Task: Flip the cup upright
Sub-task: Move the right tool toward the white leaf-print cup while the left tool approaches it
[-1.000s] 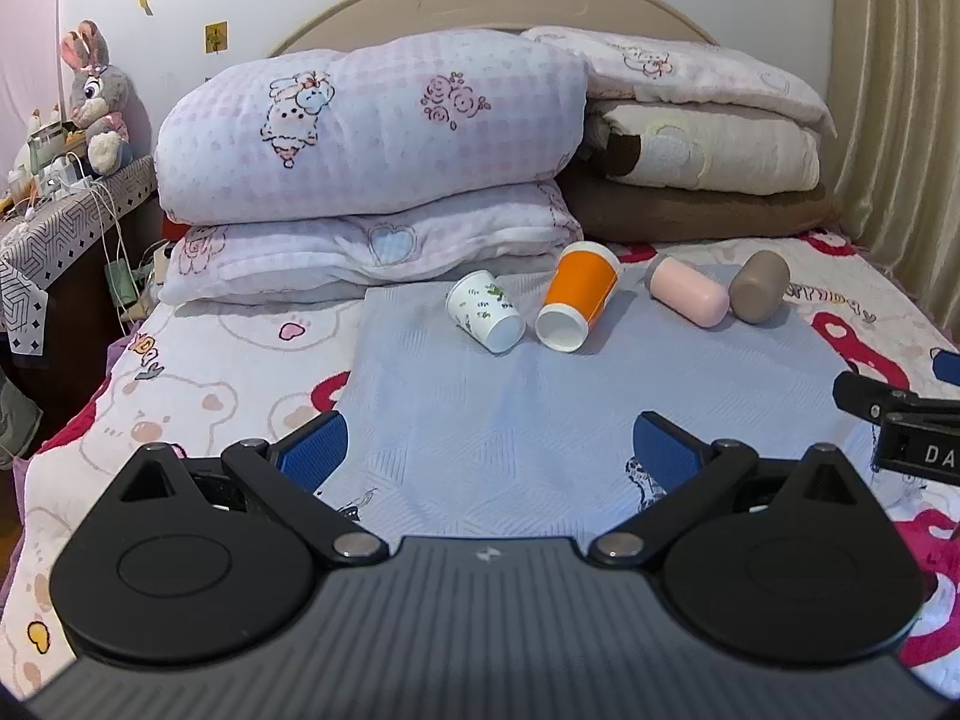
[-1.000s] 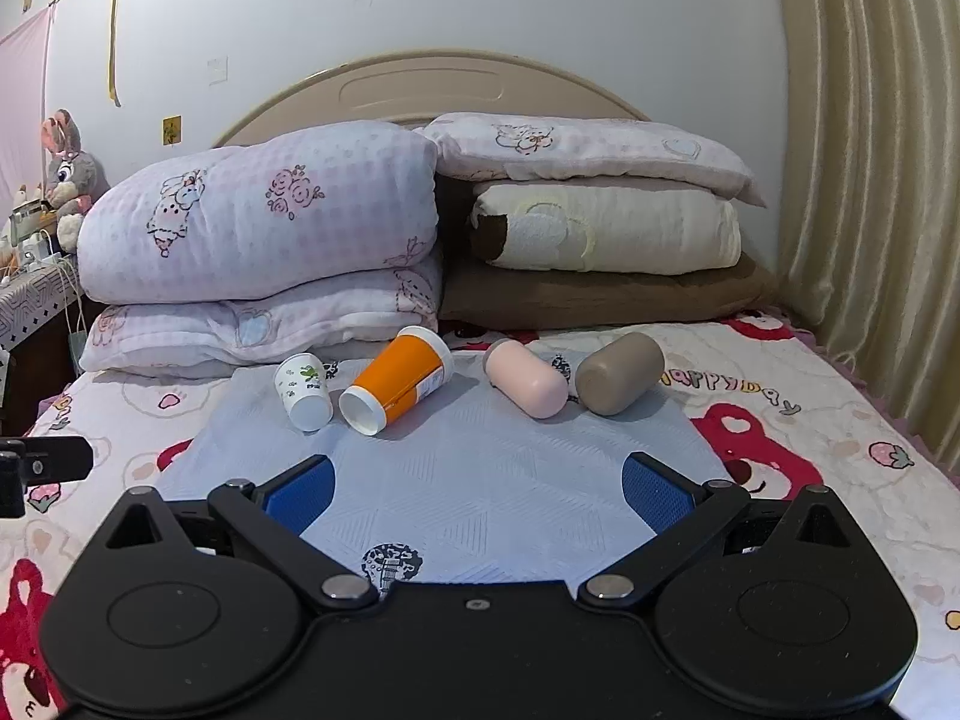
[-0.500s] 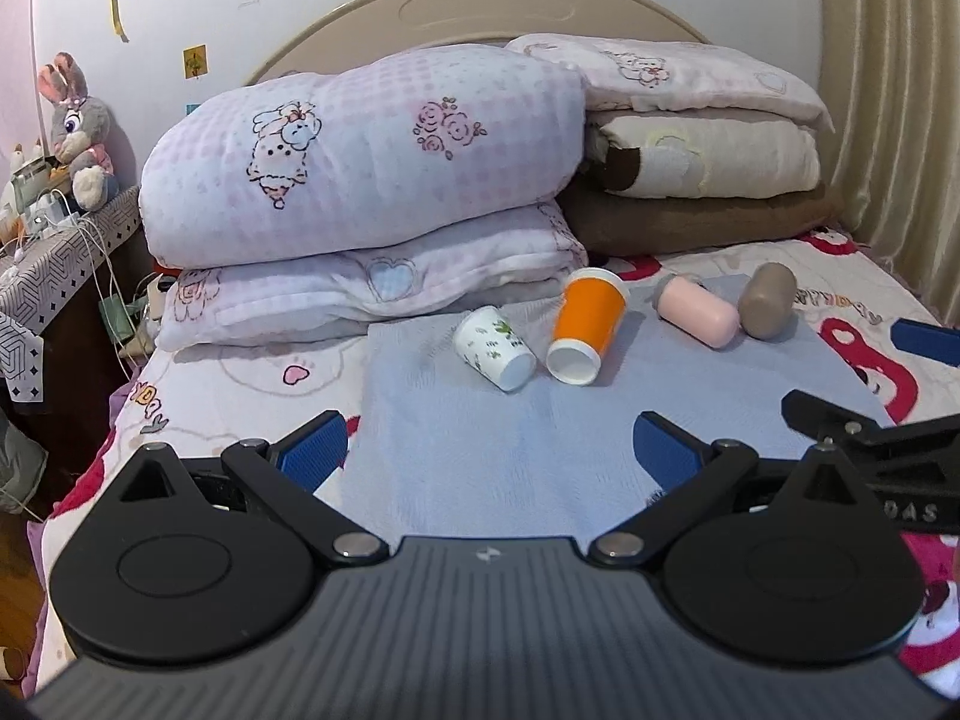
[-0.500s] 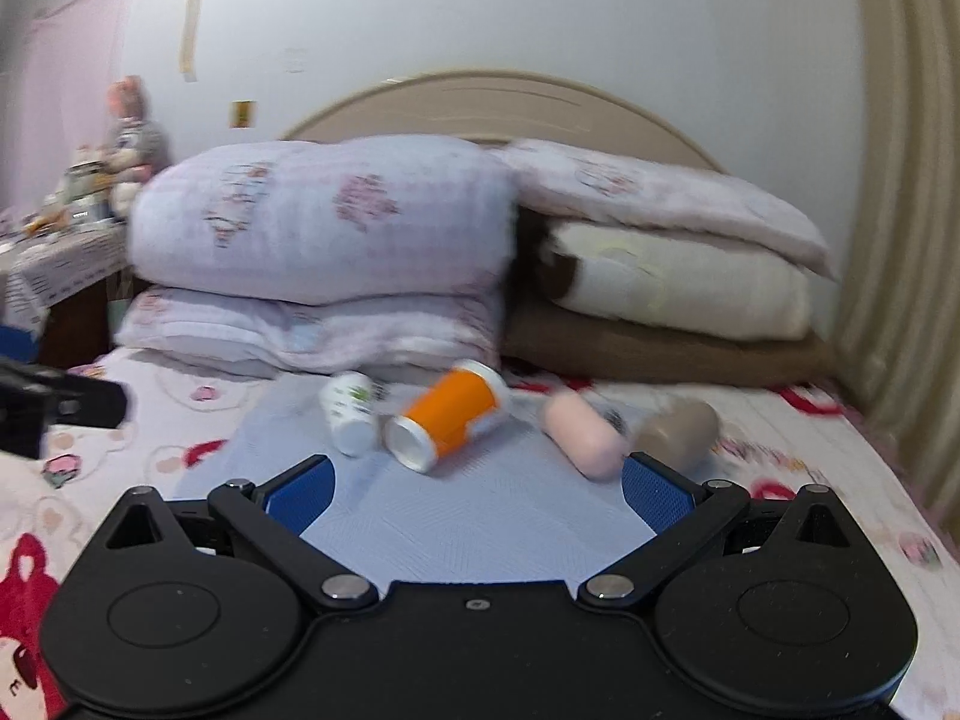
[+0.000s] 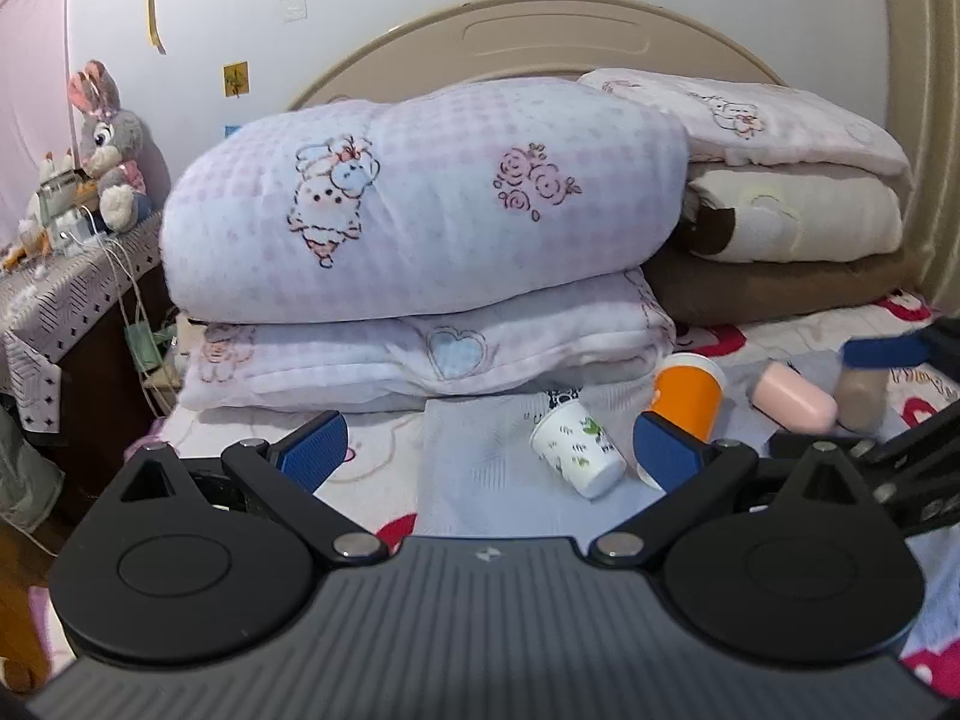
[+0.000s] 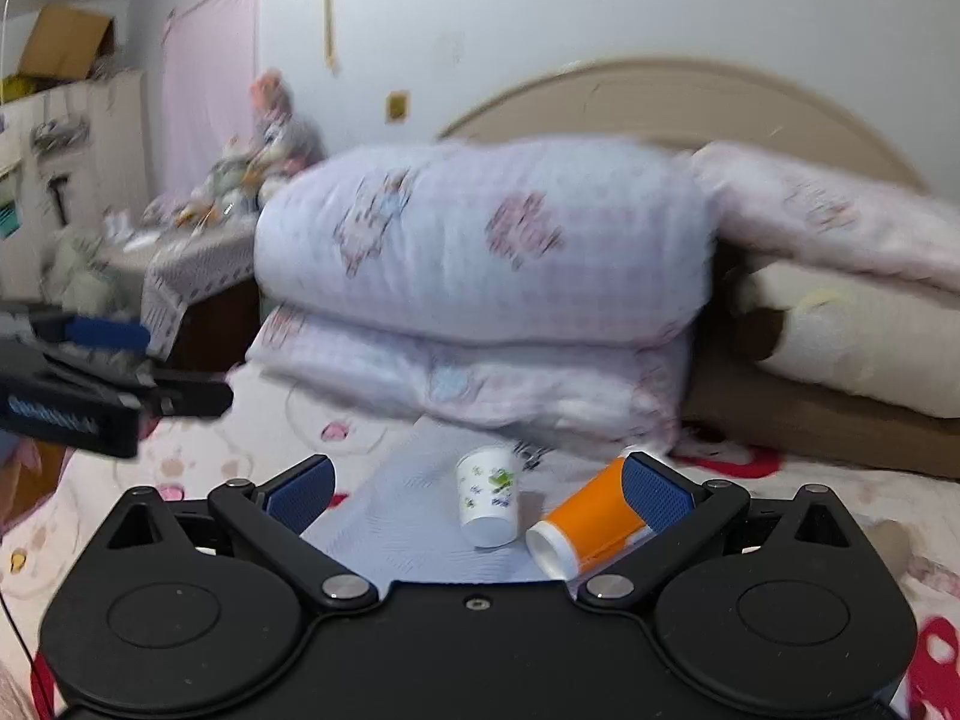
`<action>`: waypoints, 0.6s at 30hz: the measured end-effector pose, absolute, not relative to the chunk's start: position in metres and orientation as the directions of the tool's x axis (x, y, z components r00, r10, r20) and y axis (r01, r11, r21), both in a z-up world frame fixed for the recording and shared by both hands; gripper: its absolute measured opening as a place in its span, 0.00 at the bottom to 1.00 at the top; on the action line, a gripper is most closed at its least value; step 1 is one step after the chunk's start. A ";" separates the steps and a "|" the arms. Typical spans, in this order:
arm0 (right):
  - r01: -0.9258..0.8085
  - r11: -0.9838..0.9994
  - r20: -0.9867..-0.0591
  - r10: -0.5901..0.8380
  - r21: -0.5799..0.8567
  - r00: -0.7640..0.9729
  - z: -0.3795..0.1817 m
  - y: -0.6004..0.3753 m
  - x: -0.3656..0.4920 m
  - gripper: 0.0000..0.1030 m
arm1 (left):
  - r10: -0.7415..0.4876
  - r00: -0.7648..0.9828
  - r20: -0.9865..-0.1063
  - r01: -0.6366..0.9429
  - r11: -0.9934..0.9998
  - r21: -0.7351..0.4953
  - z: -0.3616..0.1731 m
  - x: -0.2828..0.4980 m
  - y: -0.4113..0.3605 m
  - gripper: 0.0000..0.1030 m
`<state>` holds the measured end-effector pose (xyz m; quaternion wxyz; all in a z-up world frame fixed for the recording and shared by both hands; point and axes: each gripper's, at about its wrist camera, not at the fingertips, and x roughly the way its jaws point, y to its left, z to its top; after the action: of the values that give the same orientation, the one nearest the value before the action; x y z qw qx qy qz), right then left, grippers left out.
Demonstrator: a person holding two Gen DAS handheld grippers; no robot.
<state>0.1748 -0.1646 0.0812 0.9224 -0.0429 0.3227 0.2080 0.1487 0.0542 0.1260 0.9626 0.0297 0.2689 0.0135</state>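
Observation:
Several cups lie on their sides on a pale blue cloth [image 5: 480,462] on the bed. A white paper cup [image 5: 577,445] with green print lies at the left, also in the right wrist view [image 6: 488,504]. An orange cup [image 5: 689,397] with a white rim lies beside it [image 6: 585,519]. A pink cup [image 5: 793,403] and a brown cup [image 5: 862,397] lie further right. My left gripper [image 5: 489,447] is open and empty, short of the white cup. My right gripper [image 6: 477,489] is open and empty, just before the white and orange cups.
Stacked pillows and folded quilts [image 5: 420,228] fill the head of the bed behind the cups. A bedside table [image 5: 54,294] with a plush rabbit [image 5: 111,144] stands at the left. A curtain [image 5: 924,120] hangs at the right.
Both grippers have swung left and moved closer to the cups. The right wrist view now faces the white and orange cups; the cups have not moved.

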 end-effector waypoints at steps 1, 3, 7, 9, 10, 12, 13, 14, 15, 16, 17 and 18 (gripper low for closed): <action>-0.435 0.899 -0.630 0.368 0.053 0.684 0.070 -0.162 0.188 0.99 | 0.034 0.850 -0.525 -0.011 0.999 0.046 0.119 0.157 0.056 1.00; -0.460 0.886 -0.651 0.382 0.057 0.656 0.047 -0.157 0.207 0.96 | 0.005 0.834 -0.552 -0.009 1.000 -0.004 0.102 0.176 0.062 1.00; -0.503 0.860 -0.676 0.421 0.087 0.604 -0.002 -0.139 0.231 0.92 | -0.070 0.795 -0.603 0.003 0.994 -0.112 0.062 0.207 0.070 1.00; -0.511 0.852 -0.696 0.434 0.112 0.571 -0.021 -0.132 0.242 0.92 | -0.095 0.778 -0.621 -0.001 0.988 -0.152 0.042 0.221 0.073 1.00; -0.515 0.850 -0.702 0.435 0.113 0.564 -0.029 -0.129 0.246 0.92 | -0.105 0.772 -0.627 -0.007 0.985 -0.174 0.032 0.228 0.075 1.00; -0.534 0.840 -0.716 0.433 0.099 0.548 -0.041 -0.123 0.253 0.92 | -0.117 0.765 -0.634 -0.027 0.977 -0.214 0.011 0.240 0.080 1.00; -0.544 0.834 -0.724 0.428 0.088 0.540 -0.048 -0.120 0.257 0.92 | -0.130 0.761 -0.635 -0.030 0.972 -0.235 0.002 0.245 0.082 1.00; -0.547 0.833 -0.729 0.421 0.077 0.539 -0.053 -0.118 0.260 0.91 | -0.149 0.756 -0.638 -0.029 0.965 -0.260 -0.007 0.252 0.084 1.00; -0.546 0.835 -0.736 0.411 0.067 0.538 -0.058 -0.116 0.263 0.90 | -0.167 0.749 -0.641 -0.030 0.958 -0.285 -0.016 0.258 0.086 0.99; -0.548 0.835 -0.747 0.398 0.054 0.533 -0.065 -0.114 0.267 0.88 | -0.182 0.743 -0.644 -0.032 0.952 -0.305 -0.025 0.264 0.088 0.98; -0.551 0.833 -0.755 0.385 0.038 0.531 -0.070 -0.112 0.269 0.86 | -0.192 0.740 -0.644 -0.032 0.947 -0.320 -0.031 0.267 0.089 0.98; -0.557 0.830 -0.764 0.374 0.022 0.526 -0.075 -0.110 0.272 0.83 | -0.201 0.737 -0.645 -0.032 0.943 -0.330 -0.037 0.269 0.090 0.98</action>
<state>0.2724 -0.1098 -0.0748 0.8662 -0.1132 0.4058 0.2686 0.2688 0.0905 -0.0371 0.9179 -0.1619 0.3594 -0.0460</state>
